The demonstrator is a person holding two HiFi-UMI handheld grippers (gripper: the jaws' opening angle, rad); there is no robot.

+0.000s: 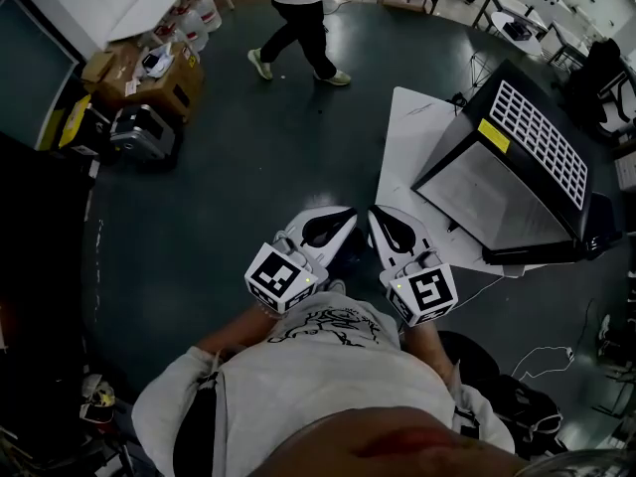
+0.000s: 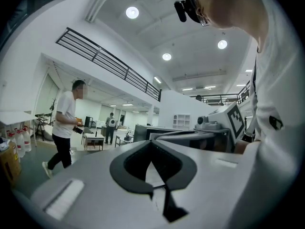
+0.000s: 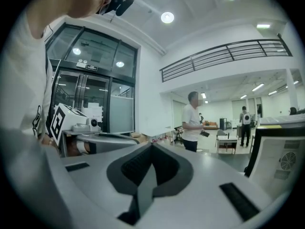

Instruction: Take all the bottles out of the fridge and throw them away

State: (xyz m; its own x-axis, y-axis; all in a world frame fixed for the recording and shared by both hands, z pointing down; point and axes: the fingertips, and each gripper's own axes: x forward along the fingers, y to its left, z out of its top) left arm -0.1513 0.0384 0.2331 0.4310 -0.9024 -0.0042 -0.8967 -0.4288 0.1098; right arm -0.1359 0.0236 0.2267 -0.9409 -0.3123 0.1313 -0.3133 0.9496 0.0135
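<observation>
Left gripper (image 1: 331, 223) and right gripper (image 1: 385, 225) side by side, both jaws pressed together, empty; dark cabinet (image 1: 517, 172), possibly the fridge, at right.

Probably lab hall: mezzanine (image 2: 109, 63), worktables (image 2: 94, 140)

No words or numbers are legible anywhere. A yellow label (image 1: 494, 135) on the black box (image 1: 502, 202) is too small to read.

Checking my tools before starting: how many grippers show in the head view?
2. The left gripper is low centre, the right gripper just beside it on the right; both shut, holding nothing. None hidden.
</observation>
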